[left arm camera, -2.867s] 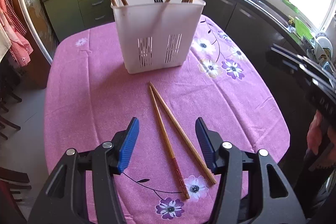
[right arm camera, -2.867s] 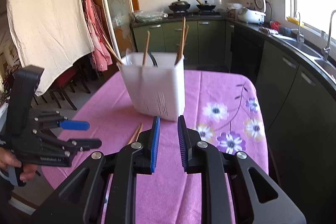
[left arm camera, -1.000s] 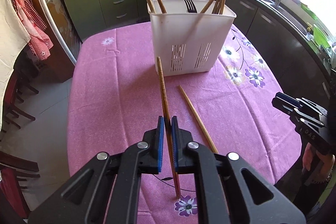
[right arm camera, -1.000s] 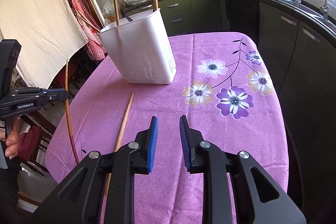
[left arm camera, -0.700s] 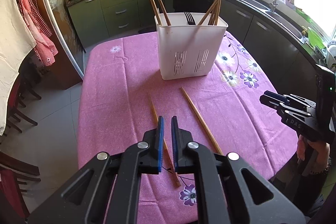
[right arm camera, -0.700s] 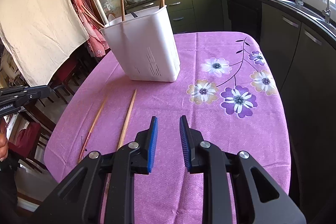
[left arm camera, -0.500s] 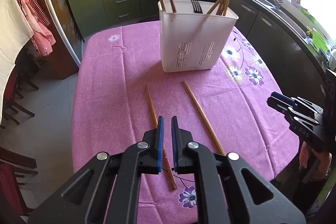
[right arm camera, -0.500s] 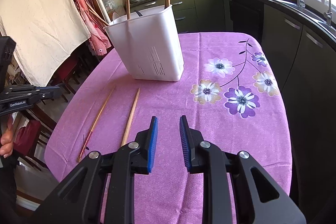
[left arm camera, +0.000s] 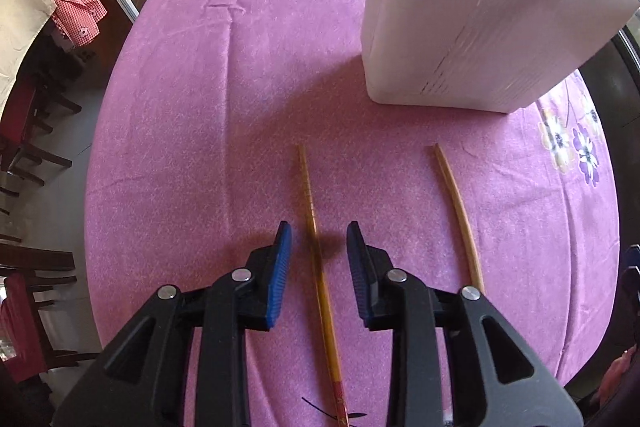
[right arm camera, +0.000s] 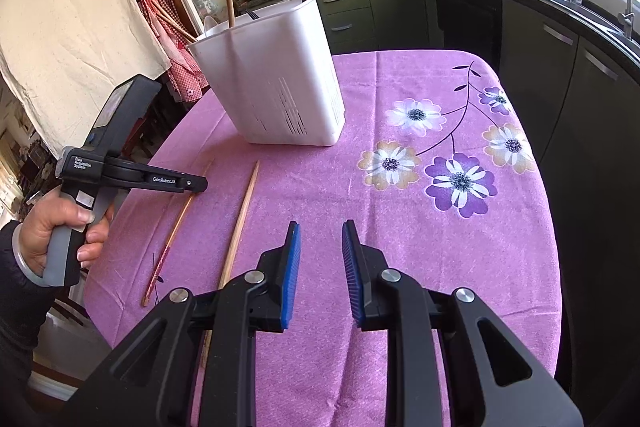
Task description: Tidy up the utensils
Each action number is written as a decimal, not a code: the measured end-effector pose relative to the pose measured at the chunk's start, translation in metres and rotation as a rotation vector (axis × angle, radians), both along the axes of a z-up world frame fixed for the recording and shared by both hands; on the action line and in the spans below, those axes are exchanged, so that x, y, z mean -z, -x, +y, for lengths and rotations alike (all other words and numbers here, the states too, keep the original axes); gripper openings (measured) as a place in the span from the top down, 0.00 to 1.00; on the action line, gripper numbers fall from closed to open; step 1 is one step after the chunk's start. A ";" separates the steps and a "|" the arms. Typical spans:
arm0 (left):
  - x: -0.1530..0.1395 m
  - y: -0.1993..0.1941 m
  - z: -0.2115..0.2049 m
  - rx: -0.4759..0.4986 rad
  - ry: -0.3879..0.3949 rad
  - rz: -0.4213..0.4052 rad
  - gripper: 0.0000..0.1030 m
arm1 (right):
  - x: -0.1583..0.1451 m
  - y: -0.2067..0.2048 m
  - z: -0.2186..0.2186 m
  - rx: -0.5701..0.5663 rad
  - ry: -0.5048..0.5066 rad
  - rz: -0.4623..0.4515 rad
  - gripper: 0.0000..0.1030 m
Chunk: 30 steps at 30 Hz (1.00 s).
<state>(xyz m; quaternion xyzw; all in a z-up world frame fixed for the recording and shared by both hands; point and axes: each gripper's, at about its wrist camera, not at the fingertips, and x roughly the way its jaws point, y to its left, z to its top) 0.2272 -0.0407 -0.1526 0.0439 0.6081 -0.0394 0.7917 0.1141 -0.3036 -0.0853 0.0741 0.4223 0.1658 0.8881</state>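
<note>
Your left gripper point(left arm camera: 319, 243) gapes empty astride one chopstick point(left arm camera: 316, 247); second chopstick point(left arm camera: 460, 211) rightward, several binned in holder point(right arm camera: 276, 83) ahead.

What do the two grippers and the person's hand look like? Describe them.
Both the left gripper and right gripper are black plastic with silver bolts and ribbed blue finger pads. The right wrist view shows white lettering on the left one's side and a grey handle. The hand wears a dark sleeve and a pale bangle.
</note>
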 end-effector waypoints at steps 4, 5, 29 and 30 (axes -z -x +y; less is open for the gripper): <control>0.002 -0.005 -0.002 -0.004 -0.022 0.012 0.79 | 0.001 -0.001 -0.003 0.005 -0.007 0.005 0.79; 0.002 -0.006 -0.003 -0.003 -0.022 0.017 0.81 | 0.002 -0.001 -0.003 0.006 -0.009 0.006 0.79; -0.125 0.095 0.034 0.060 0.054 -0.293 0.95 | -0.007 0.006 0.005 -0.005 -0.001 -0.008 0.71; -0.131 0.103 0.037 0.061 0.056 -0.318 0.95 | -0.007 0.005 0.008 -0.010 0.004 -0.006 0.71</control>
